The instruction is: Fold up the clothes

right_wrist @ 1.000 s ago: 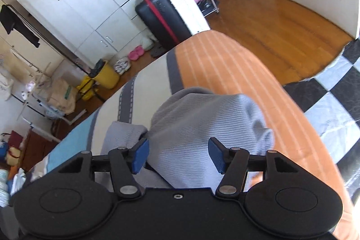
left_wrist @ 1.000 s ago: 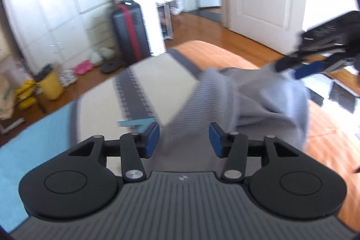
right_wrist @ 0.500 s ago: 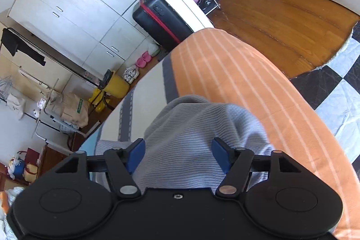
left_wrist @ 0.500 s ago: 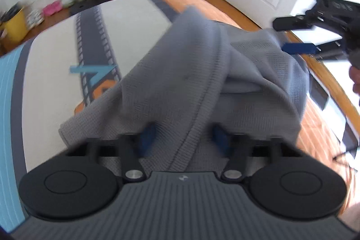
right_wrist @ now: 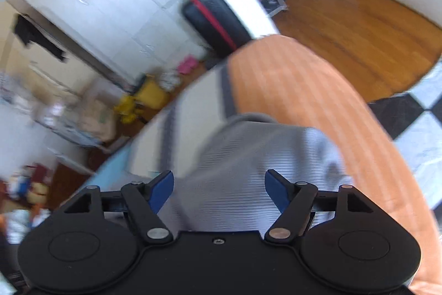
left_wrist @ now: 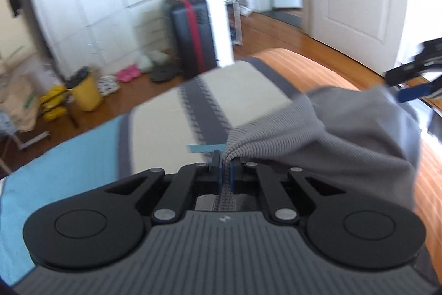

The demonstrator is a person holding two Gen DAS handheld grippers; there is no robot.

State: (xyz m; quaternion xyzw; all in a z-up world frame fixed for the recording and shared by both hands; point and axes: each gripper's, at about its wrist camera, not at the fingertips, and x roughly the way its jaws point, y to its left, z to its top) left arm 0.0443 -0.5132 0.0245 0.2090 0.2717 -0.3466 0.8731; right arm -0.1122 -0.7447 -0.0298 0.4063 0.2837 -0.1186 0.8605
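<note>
left wrist view: left gripper (left_wrist: 226,173), black with blue pads, clamped tight on a bunched ribbed edge of the grey knitted garment (left_wrist: 345,145), jaws just closed onto the cloth. rest of the garment draped off to the right over the striped bedspread of orange, cream, grey and blue bands (left_wrist: 154,129). right gripper (left_wrist: 414,93) hanging at the far right edge, just above the cloth (blurred and partly cut off). best done by keeping the pinch firm and drawing the edge taut and level before laying it over, probably; pulling too hard risks dragging the whole heap.

right wrist view: right gripper (right_wrist: 218,191) with jaws spread wide, just been opening, the grey garment (right_wrist: 262,170) lying under and between the pads but not pressed by them. needs a matching edge to seize, likely. hem, sleeves and overall shape of the garment impossible to make out; whole view smeared.
</note>
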